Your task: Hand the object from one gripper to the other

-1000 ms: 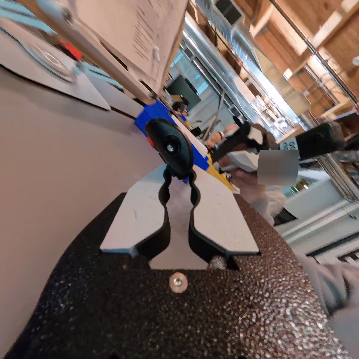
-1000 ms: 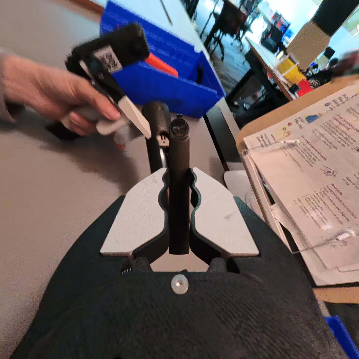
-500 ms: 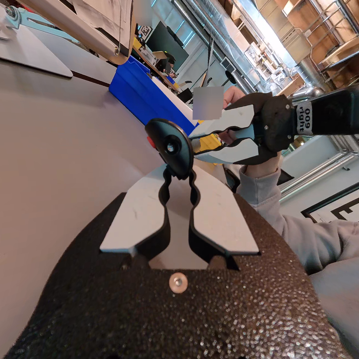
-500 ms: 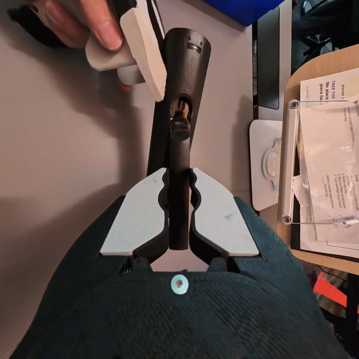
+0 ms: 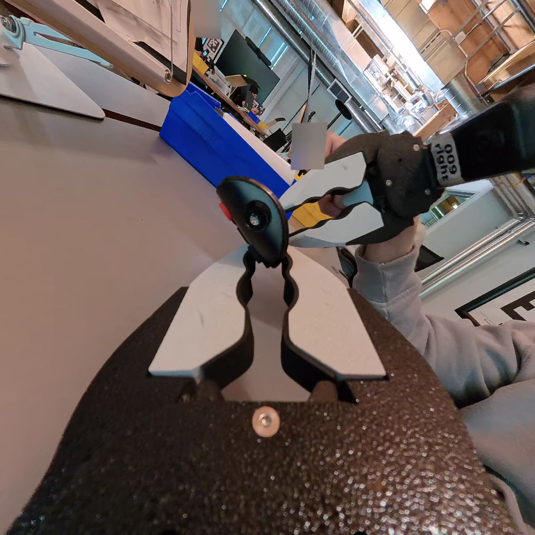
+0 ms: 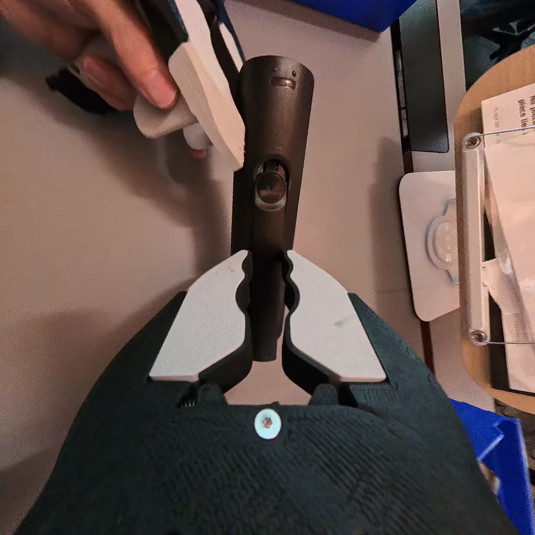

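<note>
Right wrist view, jaws clamping black tool (image 6: 270,188)

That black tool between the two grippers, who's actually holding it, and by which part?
Both hold the black tool: the right gripper clamps its thin handle, the left gripper pinches its wide end.

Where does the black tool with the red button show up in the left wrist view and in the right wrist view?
Left wrist view: black tool just above centre, end-on at the left hand-held gripper tips.
Right wrist view: upper centre, lengthwise in the right hand-held gripper.
Shared landmark: blue bin, top edge there.
</note>
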The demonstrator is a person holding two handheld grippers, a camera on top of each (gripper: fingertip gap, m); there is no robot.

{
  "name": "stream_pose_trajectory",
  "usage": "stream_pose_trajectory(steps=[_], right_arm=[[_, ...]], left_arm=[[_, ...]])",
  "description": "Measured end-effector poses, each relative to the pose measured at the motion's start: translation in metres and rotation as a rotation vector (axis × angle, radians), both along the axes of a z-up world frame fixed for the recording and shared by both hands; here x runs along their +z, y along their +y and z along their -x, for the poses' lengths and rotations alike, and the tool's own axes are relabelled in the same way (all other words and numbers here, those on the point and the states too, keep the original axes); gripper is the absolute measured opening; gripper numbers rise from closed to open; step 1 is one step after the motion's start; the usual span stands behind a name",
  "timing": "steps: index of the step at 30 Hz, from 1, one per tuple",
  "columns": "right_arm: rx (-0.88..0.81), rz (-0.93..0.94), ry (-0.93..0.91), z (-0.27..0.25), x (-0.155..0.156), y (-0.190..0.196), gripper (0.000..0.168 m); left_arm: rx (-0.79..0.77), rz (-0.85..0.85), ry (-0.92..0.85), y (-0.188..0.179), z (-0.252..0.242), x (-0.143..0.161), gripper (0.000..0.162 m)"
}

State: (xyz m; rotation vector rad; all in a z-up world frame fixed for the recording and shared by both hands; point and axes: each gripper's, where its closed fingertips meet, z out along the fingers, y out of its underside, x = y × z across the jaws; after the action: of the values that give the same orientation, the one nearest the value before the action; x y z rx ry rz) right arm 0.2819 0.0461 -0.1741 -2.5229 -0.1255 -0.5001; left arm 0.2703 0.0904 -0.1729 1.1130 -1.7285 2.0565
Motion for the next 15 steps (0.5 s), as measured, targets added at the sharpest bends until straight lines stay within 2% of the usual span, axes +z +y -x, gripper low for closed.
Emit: stream_pose_trajectory(steps=[4,10,15], right_arm=[[-0.032,0.018,0.033,-0.001,-0.004,-0.003,0.020],[-0.054,0.153,-0.065,-0.005,-0.009,-0.010,0.019],[-0.053,0.178,-0.094,-0.001,-0.005,-0.010,0.020]], left_arm=[[0.001,-0.023,-0.011,-0.002,0.000,-0.002,0.017],[0.010,-0.091,-0.038,-0.006,0.001,-0.005,0.017],[0.010,-0.110,-0.059,-0.008,0.003,-0.002,0.017]])
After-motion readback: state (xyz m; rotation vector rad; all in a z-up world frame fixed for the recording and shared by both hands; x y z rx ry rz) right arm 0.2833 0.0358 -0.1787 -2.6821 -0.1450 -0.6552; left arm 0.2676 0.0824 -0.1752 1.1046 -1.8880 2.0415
